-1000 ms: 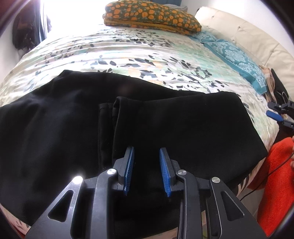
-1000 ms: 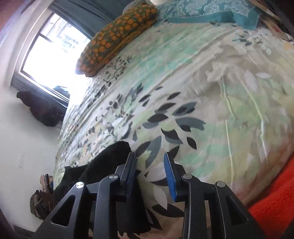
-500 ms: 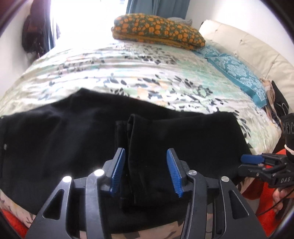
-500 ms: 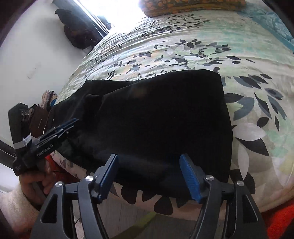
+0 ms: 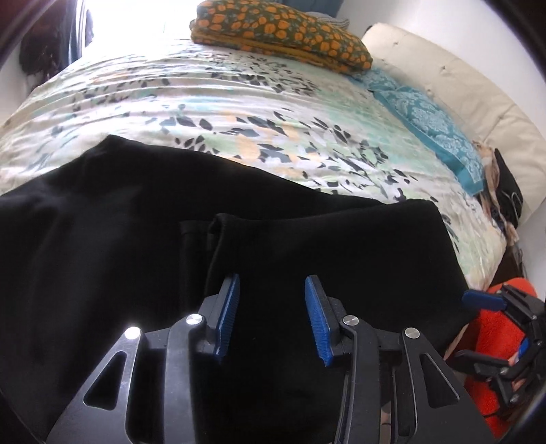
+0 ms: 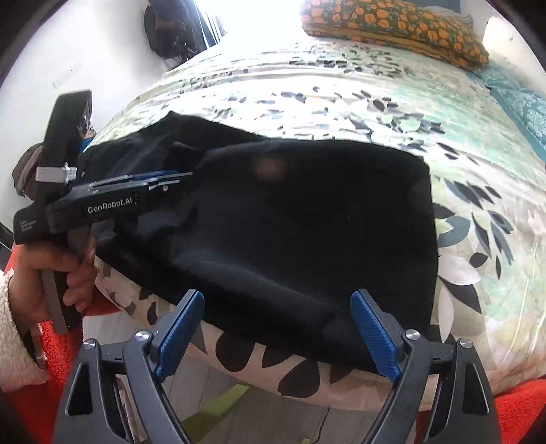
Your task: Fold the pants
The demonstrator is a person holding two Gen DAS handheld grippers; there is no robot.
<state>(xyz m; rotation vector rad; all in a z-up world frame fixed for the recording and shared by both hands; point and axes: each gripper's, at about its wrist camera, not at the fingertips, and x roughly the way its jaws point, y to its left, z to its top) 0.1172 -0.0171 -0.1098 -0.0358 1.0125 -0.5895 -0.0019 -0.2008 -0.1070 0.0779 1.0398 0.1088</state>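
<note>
Black pants [image 6: 307, 222] on floral bedspread [image 6: 460, 136]

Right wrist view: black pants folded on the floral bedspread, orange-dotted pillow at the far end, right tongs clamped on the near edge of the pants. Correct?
Not quite. The right tongs are not clamped: in the right wrist view their blue pads stand wide apart and are opening, pressing on nothing, with the near edge of the black pants just beyond them. The floral bedspread and orange-dotted pillow are as you say.
</note>
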